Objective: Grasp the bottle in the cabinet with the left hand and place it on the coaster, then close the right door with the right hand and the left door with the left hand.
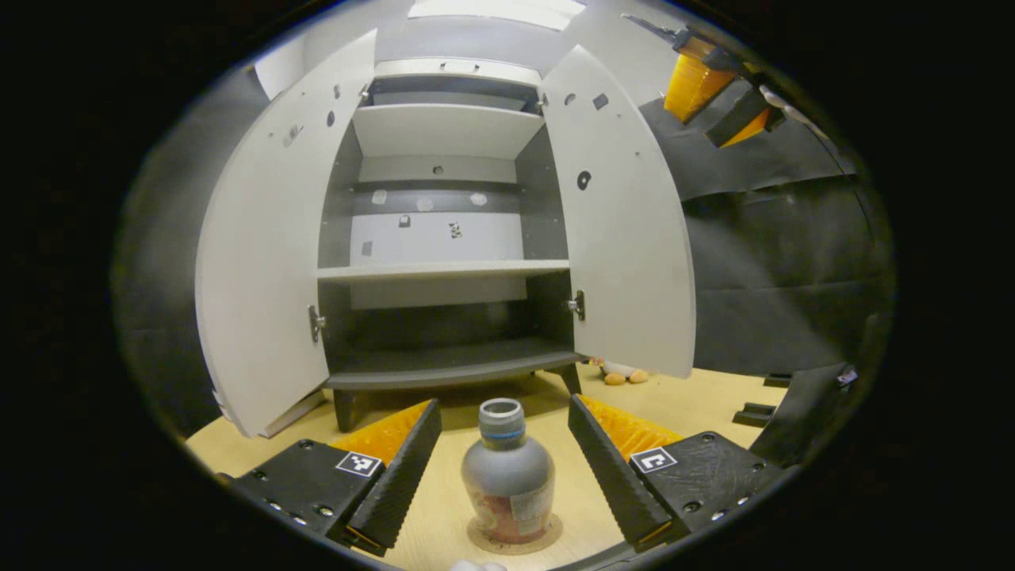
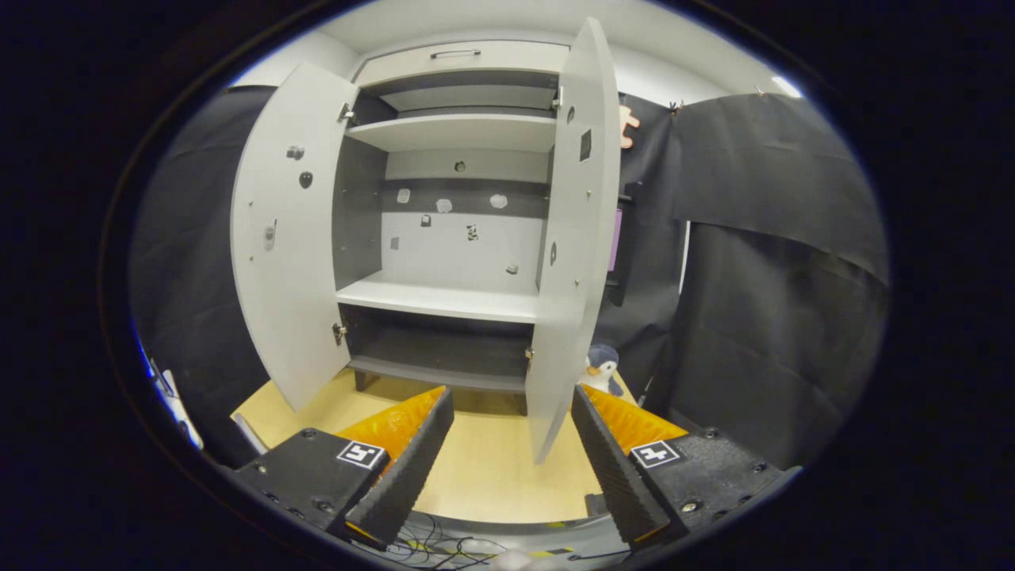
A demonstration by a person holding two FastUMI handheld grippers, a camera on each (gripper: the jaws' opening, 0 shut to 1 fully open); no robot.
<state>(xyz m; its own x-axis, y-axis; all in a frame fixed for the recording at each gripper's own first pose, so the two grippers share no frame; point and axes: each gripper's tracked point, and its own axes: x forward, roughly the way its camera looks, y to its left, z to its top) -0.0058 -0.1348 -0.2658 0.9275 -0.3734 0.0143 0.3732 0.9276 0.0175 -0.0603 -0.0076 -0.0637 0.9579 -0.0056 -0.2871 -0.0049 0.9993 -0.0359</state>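
bottle point(image 1: 507, 476) stood upright on coaster point(image 1: 514, 537) on tabletop point(image 1: 698, 408), between spread fingers of left gripper point(image 1: 506, 468), untouched | right gripper point(image 2: 511, 456) fingers spread, holding nothing, facing edge of right door point(image 2: 572, 238) | cabinet point(image 1: 444, 230) both doors open, left door point(image 1: 266, 254) swung wide

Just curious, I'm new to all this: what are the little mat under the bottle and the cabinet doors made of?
The coaster looks like cork: tan, speckled, matte. The cabinet doors seem painted or laminated board, smooth pale grey with metal hinges; which exactly is unclear.
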